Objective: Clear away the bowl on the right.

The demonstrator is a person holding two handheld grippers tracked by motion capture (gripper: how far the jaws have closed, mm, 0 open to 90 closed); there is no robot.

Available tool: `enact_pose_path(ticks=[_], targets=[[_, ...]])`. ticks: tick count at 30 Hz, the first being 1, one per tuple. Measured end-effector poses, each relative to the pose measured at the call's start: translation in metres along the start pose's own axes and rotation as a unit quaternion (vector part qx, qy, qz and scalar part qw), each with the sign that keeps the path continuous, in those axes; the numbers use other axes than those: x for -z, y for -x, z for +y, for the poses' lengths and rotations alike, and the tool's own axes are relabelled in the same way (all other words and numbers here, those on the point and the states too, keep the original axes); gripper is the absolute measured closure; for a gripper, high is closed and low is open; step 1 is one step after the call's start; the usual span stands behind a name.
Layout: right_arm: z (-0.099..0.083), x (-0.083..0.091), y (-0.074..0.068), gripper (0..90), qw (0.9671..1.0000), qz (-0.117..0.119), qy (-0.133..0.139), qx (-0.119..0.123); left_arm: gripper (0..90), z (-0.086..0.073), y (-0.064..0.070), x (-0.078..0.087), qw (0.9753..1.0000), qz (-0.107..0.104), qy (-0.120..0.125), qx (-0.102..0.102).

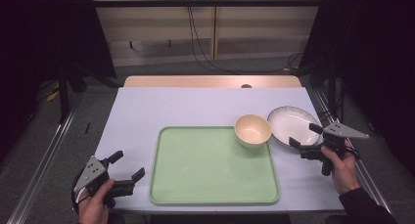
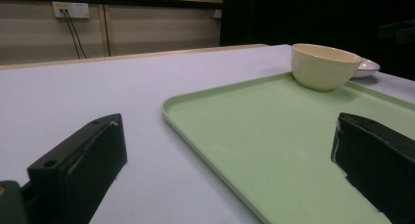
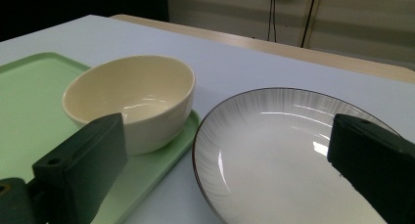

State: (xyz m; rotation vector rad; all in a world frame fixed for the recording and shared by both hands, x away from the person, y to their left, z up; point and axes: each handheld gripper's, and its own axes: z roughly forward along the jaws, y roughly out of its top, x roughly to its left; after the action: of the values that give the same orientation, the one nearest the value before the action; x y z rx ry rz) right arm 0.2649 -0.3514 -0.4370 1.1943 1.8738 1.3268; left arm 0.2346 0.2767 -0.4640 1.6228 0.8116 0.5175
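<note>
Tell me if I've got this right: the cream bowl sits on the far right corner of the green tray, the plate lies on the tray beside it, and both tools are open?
Nearly. The plate is not on the green tray; it lies on the table just past the tray's right edge, as the high view shows. The cream bowl does sit on the tray's far right corner, and the left tool and right tool are both open.

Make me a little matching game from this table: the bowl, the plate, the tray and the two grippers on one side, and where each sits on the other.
Things:
1. bowl
2. plate
3. tray
4. left gripper
5. right gripper

Places:
A. near left corner of the table
B. on the tray's far right corner
C. middle of the table
D. at the plate's near edge, open
E. on the table, right of the tray

Pairs: 1-B, 2-E, 3-C, 4-A, 5-D
</note>
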Motion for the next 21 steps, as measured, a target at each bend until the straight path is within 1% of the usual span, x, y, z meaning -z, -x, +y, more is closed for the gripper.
enact_pose_path(ticks=[1, 5, 7, 8, 12, 14, 16, 17, 20, 21], targets=[[-0.001, 0.002, -0.001, 0.8, 1.0, -0.002, 0.006, -0.001, 0.0, 0.0, 0.0, 0.0, 1.0, 0.0, 0.0, 0.0], [-0.005, 0.009, -0.005, 0.8, 1.0, 0.0, 0.009, 0.003, 0.0, 0.0, 0.0, 0.0, 1.0, 0.0, -0.001, 0.006], [-0.007, 0.012, -0.007, 0.7, 0.9999, 0.005, 0.01, 0.003, 0.0, 0.0, 0.0, 0.0, 1.0, 0.002, -0.002, 0.005], [-0.008, 0.013, -0.008, 0.7, 0.9999, 0.007, 0.009, -0.002, 0.0, 0.0, 0.0, 0.0, 1.0, 0.002, -0.002, 0.005], [-0.014, 0.017, -0.014, 0.7, 0.9999, 0.01, 0.007, 0.004, 0.0, 0.0, 0.0, 0.0, 1.0, 0.002, -0.001, 0.009], [-0.017, 0.02, -0.016, 0.7, 0.9999, 0.006, 0.01, 0.002, 0.0, -0.001, 0.0, 0.0, 0.9999, 0.003, 0.002, 0.013], [-0.02, 0.024, -0.019, 0.6, 0.9999, 0.01, 0.013, 0.004, 0.0, -0.001, 0.0, 0.0, 0.9998, 0.002, 0.002, 0.017], [-0.022, 0.025, -0.019, 0.6, 0.9999, 0.004, 0.016, 0.003, 0.0, -0.001, -0.001, 0.001, 0.9999, 0.002, 0.0, 0.014], [-0.027, 0.026, -0.022, 0.7, 0.9999, 0.0, 0.01, 0.01, 0.0, -0.001, 0.0, 0.0, 0.9998, 0.002, 0.004, 0.019], [-0.028, 0.025, -0.023, 0.7, 0.9999, 0.0, 0.008, 0.011, 0.0, -0.001, -0.001, 0.001, 0.9999, 0.004, 0.002, 0.014]])
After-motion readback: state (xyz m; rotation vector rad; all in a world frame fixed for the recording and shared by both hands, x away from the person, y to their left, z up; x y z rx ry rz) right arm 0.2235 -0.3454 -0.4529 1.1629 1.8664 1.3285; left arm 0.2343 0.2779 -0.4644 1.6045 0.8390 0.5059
